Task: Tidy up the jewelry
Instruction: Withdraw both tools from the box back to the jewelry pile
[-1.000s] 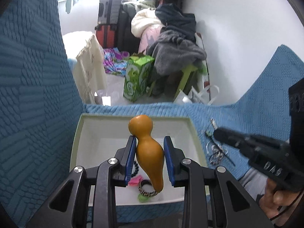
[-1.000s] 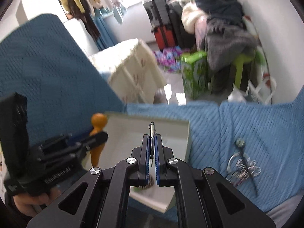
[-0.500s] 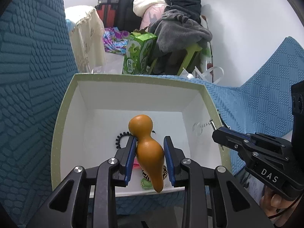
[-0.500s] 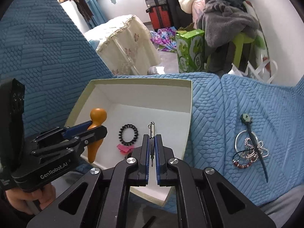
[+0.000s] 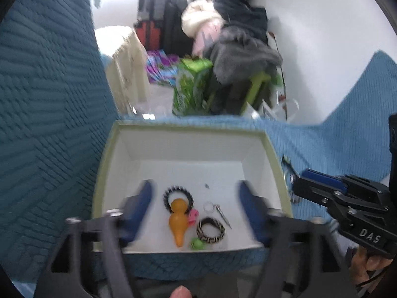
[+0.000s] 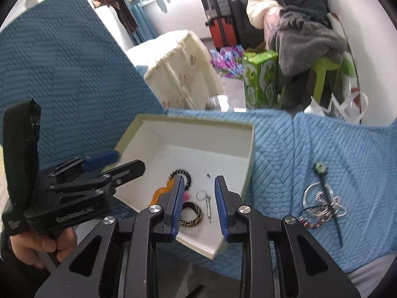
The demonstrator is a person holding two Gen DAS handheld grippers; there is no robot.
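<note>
Left wrist view: the left gripper [image 5: 196, 198] is seen with fingers spread wide apart, nothing held, blurred, above the near half of a white box [image 5: 270, 156] with a pale green rim, set on a blue quilted cover [image 5: 310, 144]. Inside the box an orange gourd-shaped piece [image 5: 178, 219] is seen lying flat, its small end resting within a black spiral hair tie [image 5: 178, 193]. Just right of the gourd a pink item [image 5: 193, 214] is seen, with a patterned black-and-tan bangle [image 5: 211, 229] beside it and a small green item [image 5: 198, 243] near the front wall. A small metal pin with a ring [image 5: 218, 209] lies right of the pink item. The right gripper [image 5: 301, 182] is seen at the right, outside the box rim; its jaw gap cannot be judged here. Right wrist view: the right gripper [image 6: 199, 186] is seen with fingers parted and empty, over the near corner of the box [image 6: 250, 154]. The pin [image 6: 207, 202], bangle [image 6: 191, 214] and hair tie [image 6: 181, 173] are seen on the box floor between and behind the fingers; the gourd [image 6: 160, 192] is partly hidden by the left finger. The left gripper [image 6: 129, 161] is seen at the left with fingers apart, over the box's left rim. On the cover [image 6: 359, 154] right of the box, well apart from it, a heap of bracelets and rings [image 6: 322, 206] is seen with a dark hair stick [image 6: 330, 193] lying across it.
</note>
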